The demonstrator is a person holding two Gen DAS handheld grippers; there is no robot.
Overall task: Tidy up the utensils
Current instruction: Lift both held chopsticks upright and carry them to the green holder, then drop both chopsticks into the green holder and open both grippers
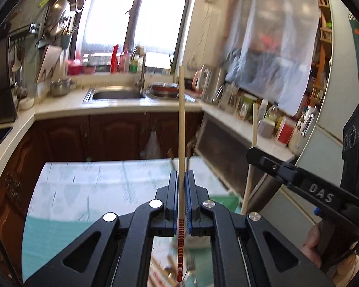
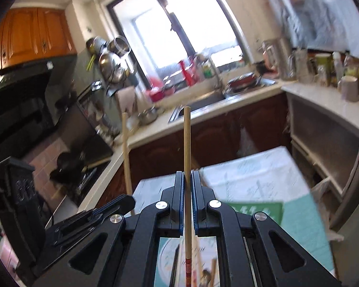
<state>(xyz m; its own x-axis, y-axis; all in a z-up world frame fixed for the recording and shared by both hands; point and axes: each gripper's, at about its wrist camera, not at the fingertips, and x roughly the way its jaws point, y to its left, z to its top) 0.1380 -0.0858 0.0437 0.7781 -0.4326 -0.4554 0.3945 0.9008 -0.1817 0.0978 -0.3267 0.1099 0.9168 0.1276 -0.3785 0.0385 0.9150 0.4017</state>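
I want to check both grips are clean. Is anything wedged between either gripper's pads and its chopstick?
No. The left gripper clamps its chopstick directly, and the right gripper clamps its chopstick directly.

The surface [image 1: 88, 186] wears a pale patterned cloth, with a green mat [image 2: 263, 209] lying flat on it.

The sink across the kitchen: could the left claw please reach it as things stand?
Probably not: the left claw is shut on a chopstick, and the table lies between it and the sink.
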